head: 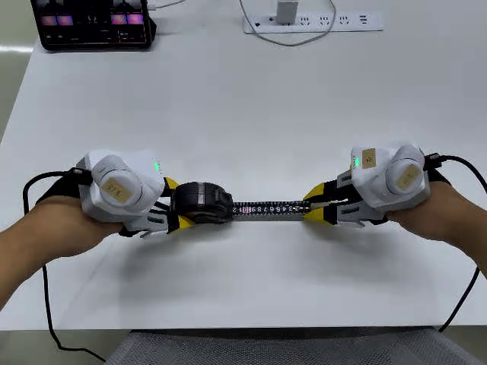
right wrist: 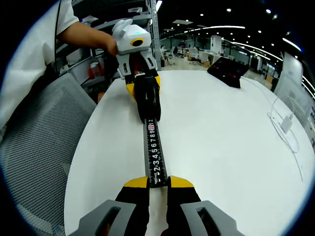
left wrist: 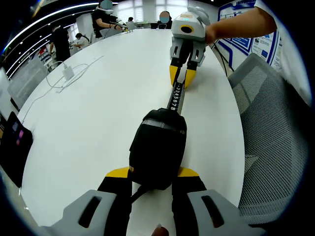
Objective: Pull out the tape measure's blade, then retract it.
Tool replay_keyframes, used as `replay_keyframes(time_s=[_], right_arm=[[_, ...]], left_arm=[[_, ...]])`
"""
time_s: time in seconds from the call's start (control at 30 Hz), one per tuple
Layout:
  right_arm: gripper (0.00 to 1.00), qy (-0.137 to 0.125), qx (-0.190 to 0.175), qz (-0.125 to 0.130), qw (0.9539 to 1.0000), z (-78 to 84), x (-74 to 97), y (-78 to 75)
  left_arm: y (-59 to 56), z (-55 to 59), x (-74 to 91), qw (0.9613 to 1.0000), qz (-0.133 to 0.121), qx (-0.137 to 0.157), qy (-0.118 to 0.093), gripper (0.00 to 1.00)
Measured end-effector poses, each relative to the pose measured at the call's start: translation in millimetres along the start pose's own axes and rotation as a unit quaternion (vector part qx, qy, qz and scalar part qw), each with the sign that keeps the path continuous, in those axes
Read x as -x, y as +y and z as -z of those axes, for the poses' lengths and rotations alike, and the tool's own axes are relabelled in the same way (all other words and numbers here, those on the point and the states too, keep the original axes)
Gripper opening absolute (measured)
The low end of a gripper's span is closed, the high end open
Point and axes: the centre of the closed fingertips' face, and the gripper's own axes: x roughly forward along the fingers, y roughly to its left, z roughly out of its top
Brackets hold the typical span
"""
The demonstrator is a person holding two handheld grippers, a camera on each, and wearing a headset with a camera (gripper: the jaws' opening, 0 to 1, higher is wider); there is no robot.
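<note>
screen (head: 91,21): seen lit at the upper left of the head view, at the far edge of the tabletop (head: 243,106).
left hand (head: 53,228): seen at the lower left, wrapped around the left gripper's white body.
left gripper (head: 176,204): held low over the tabletop, left of centre, and pointed toward the right of the frame. Its jaws are clamped on the tape measure, one yellow tip on each side.
tape measure (head: 202,203): black-bodied, found just left of centre in the lower half of the head view.
blade (head: 270,207): drawn partly out toward the right and stretched straight between the two grippers, numbers face up.
power strip (head: 312,21): laid at the upper edge, right of centre, with a white plug set in it.
right gripper (head: 313,203): held right of centre and pointed toward the left. Its jaws are closed together on the blade's free end.
right hand (head: 430,217): seen at the lower right, wrapped around the right gripper's body.
</note>
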Motion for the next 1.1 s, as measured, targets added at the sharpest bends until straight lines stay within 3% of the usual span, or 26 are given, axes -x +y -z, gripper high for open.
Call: replay_keyframes(time_s=[1.1], right_arm=[[0.09, 0.023, -0.013, 0.009, 0.9996, 29.7, 27.1, -3.6]], left_arm=[[-0.3, -1.2, 0.6, 1.0000, -0.001, -0.002, -0.002, 0.26]])
